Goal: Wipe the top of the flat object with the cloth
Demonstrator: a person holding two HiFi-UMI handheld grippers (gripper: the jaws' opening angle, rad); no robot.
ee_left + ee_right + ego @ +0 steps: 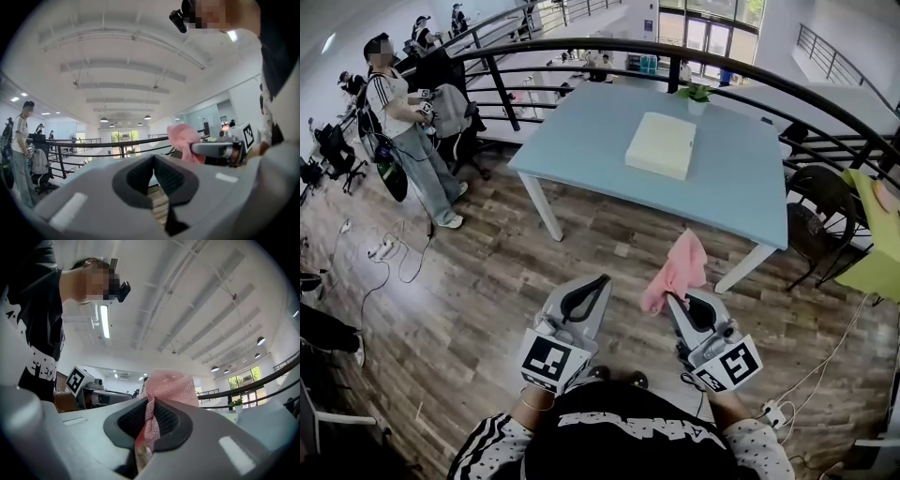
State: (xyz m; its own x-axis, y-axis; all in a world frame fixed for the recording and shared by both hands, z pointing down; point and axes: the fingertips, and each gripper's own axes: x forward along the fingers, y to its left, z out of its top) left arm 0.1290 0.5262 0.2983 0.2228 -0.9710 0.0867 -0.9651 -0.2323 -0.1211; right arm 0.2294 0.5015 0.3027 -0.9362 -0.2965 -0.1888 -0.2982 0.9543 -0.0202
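A pale yellow flat box [661, 144] lies on the light blue table [581, 141], far ahead of both grippers. My right gripper [679, 300] is shut on a pink mesh cloth [678, 270], which hangs above the wooden floor short of the table. In the right gripper view the pink cloth [161, 394] is pinched between the jaws and bunches out above them. My left gripper [602, 281] is shut with nothing in it, held beside the right one. From the left gripper view the pink cloth [185, 140] shows at the right, and the left gripper [153, 161] points up and out.
A curved black railing [694, 56] runs behind the table. A small potted plant [697, 95] stands at the table's far edge. Black chairs [816, 220] stand to the right. A person [408, 131] stands at the far left, with cables [384, 248] on the wooden floor.
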